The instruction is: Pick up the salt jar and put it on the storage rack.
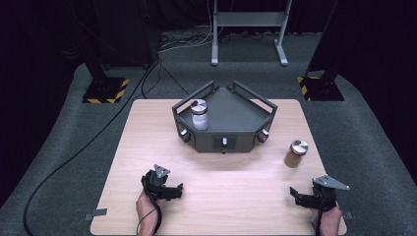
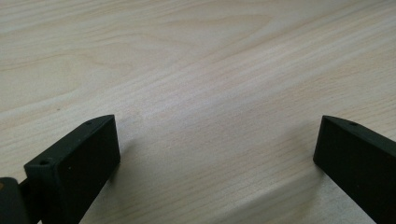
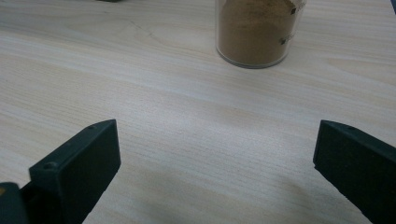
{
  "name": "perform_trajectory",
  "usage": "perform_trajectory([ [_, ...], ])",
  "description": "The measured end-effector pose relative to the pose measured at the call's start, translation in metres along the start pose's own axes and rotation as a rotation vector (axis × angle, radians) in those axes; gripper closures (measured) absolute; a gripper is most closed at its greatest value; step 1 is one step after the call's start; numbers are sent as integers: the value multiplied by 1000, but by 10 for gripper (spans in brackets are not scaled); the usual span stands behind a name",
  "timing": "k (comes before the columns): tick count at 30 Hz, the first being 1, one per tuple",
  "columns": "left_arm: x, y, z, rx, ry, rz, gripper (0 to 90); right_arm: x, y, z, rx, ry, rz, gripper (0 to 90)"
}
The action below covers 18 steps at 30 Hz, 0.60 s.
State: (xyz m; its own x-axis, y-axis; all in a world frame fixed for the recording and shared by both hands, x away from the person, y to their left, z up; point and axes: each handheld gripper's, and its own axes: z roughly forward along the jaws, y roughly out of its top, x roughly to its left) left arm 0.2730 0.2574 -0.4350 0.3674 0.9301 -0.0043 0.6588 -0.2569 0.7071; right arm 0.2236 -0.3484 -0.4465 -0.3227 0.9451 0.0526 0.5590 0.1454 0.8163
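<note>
A clear jar of brown powder (image 1: 296, 154) with a silver lid stands upright on the right side of the wooden table (image 1: 221, 196). In the right gripper view the brown jar (image 3: 257, 32) is ahead and slightly right of the jaws, well apart from them. My right gripper (image 1: 312, 195) (image 3: 217, 140) rests open near the table's front right corner with nothing between its jaws. My left gripper (image 1: 163, 189) (image 2: 217, 140) sits open at the front left over bare wood. A second jar with white contents (image 1: 199, 115) stands in the left part of a dark angular tray (image 1: 236, 110) at the back centre.
The tray has raised rails and small knobs (image 1: 224, 142) on its front face. Beyond the table are a metal stand (image 1: 248, 29), two posts on hazard-striped bases (image 1: 105, 91), and cables (image 1: 147, 78) on the grey floor.
</note>
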Motion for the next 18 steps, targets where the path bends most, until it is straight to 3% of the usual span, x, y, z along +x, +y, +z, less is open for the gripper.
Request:
perform_trajectory([
  [6, -2, -10, -4, -22, 14, -14, 2, 0, 0, 0, 1, 0, 3, 0],
  [18, 6, -13, -6, -28, -11, 11, 3, 1, 1, 0, 4, -3, -2, 0],
])
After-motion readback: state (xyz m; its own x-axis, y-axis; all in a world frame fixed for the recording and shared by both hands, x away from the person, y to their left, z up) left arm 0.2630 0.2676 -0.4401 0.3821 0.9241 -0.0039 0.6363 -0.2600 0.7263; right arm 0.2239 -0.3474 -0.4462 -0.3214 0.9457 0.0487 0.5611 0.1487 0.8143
